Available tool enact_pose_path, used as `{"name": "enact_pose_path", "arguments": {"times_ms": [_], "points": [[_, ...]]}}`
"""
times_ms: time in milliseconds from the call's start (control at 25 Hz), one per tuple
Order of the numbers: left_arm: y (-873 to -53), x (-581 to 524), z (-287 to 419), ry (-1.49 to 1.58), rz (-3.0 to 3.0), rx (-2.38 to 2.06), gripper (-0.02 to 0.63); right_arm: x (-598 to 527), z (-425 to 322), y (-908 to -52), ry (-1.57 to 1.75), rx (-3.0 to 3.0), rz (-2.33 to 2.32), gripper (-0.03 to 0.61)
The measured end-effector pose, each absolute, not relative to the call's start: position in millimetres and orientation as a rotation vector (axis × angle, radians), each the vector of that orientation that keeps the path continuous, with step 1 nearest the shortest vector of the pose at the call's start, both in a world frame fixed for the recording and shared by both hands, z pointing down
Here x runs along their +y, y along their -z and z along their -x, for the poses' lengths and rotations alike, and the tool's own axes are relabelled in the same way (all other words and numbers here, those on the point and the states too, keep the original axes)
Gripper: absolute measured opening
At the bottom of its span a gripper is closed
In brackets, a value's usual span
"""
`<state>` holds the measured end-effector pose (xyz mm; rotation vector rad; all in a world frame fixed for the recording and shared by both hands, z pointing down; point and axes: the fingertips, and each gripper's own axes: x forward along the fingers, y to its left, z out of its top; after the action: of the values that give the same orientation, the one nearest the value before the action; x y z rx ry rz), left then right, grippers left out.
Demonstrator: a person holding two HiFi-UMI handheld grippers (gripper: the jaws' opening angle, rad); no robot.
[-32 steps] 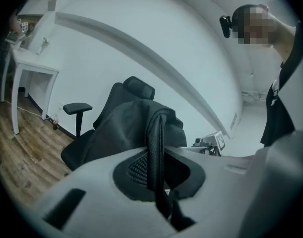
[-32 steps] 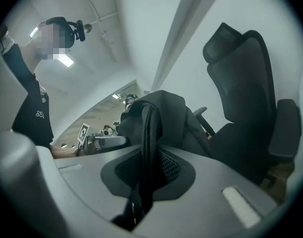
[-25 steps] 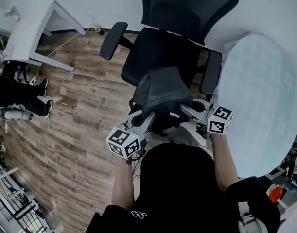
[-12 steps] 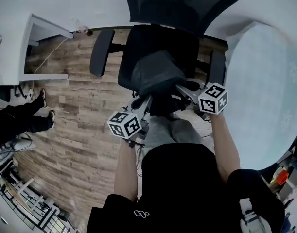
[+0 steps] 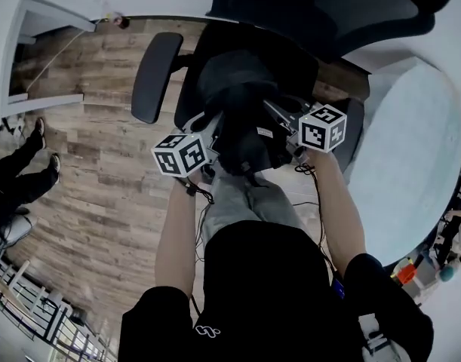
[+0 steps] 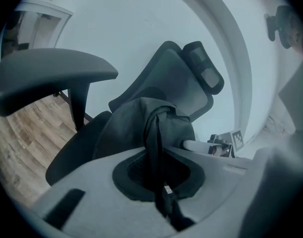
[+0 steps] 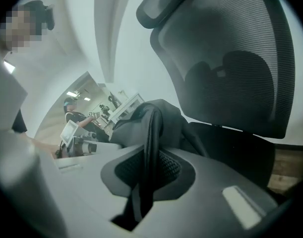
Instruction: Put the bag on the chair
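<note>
A dark grey fabric bag hangs over the seat of a black office chair, carried between both grippers. My left gripper is shut on a black strap of the bag, which runs up between its jaws. On the other side my right gripper is shut on a second strap of the bag. In the left gripper view the bag bulges just beyond the jaws, in front of the chair's backrest. The mesh backrest fills the right gripper view behind the bag.
The chair's left armrest juts over the wood floor; its other armrest lies by a round pale table. A white desk stands at the upper left. A bystander's legs are at the left edge.
Both grippers have carried the bag forward from in front of the chair to above its seat. The view has tilted, so the chair now sits higher in the frame.
</note>
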<state>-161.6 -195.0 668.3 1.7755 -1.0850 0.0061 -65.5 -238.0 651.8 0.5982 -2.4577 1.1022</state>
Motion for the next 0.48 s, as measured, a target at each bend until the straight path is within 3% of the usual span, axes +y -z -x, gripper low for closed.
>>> {"name": "enact_pose_path", "arguments": {"times_ms": [480], "points": [[-752, -279, 194, -0.131, -1.685, -1.154, 0.023, -324, 95, -732, -1.058, -2.271, -0.759, 0.046]]}}
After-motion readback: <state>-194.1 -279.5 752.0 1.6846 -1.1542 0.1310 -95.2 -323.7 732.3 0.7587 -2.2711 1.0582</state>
